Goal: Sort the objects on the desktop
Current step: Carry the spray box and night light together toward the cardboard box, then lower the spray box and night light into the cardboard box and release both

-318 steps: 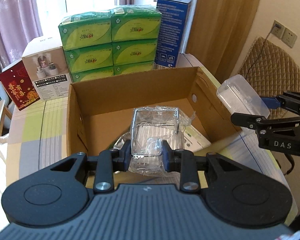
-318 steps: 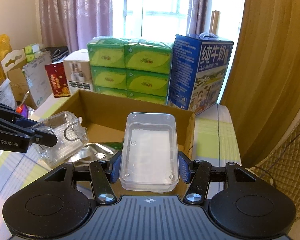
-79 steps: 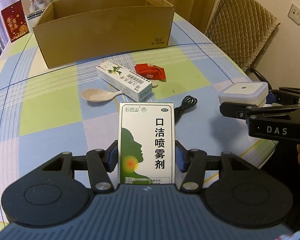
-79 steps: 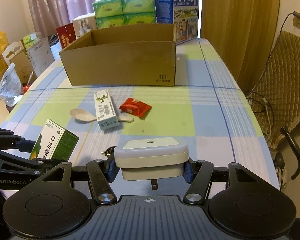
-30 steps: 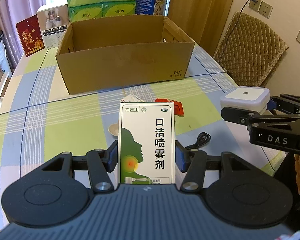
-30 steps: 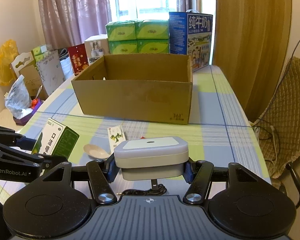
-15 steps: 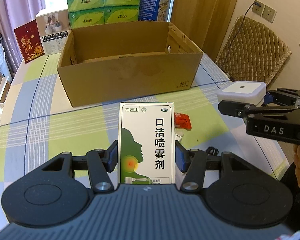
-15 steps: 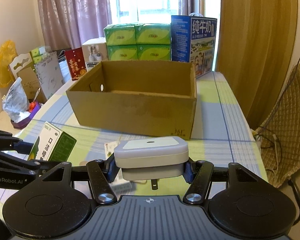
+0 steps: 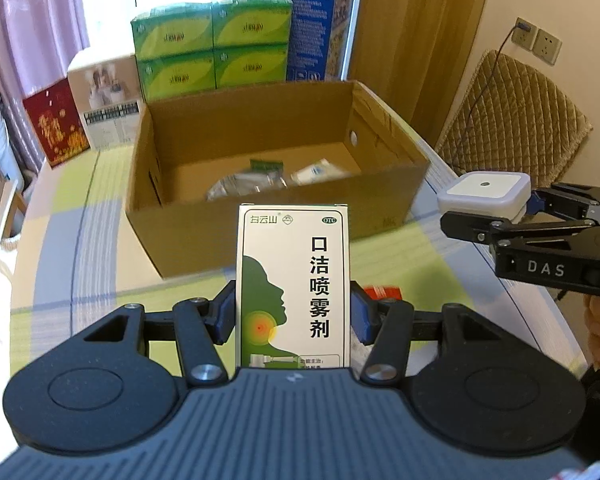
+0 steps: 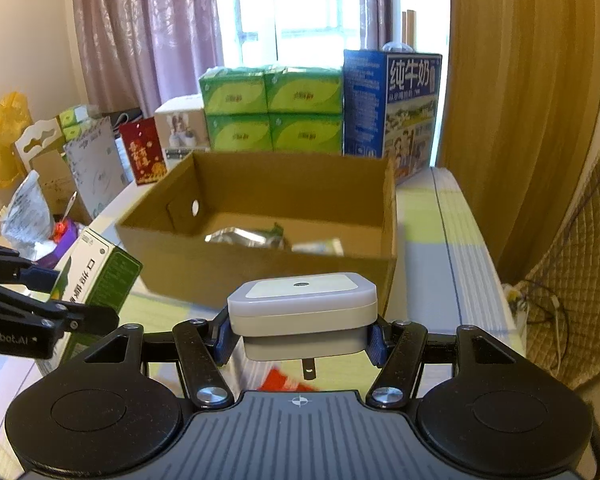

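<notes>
Both tongs are loaded. Left gripper (image 9: 293, 314) has its blue pads pressed against the two long sides of a green-and-white spray box (image 9: 293, 288), which stands upright between the jaws with its printed front toward the camera. Right gripper (image 10: 302, 338) is clamped on a white plug-in night light (image 10: 302, 312), held flat with its pale top face up and a metal prong pointing down beneath it.

Straight ahead of both tongs, beyond the held items, sits an open cardboard box (image 9: 260, 236) on the checked tablecloth (image 9: 100, 280). Inside it, toward the far side from the left gripper, lie a crinkled clear bag (image 9: 244, 186) and a small white pack (image 9: 316, 171); their details are blurred. Just below and to the right of the left gripper's right finger, a red packet (image 9: 382, 292) lies on the cloth; from the right wrist view it shows under the night light.

Behind the cardboard box stand stacked green tissue packs (image 10: 272, 108), a blue milk carton (image 10: 392, 108) to their right, and a red card (image 9: 56, 122) to their left.
</notes>
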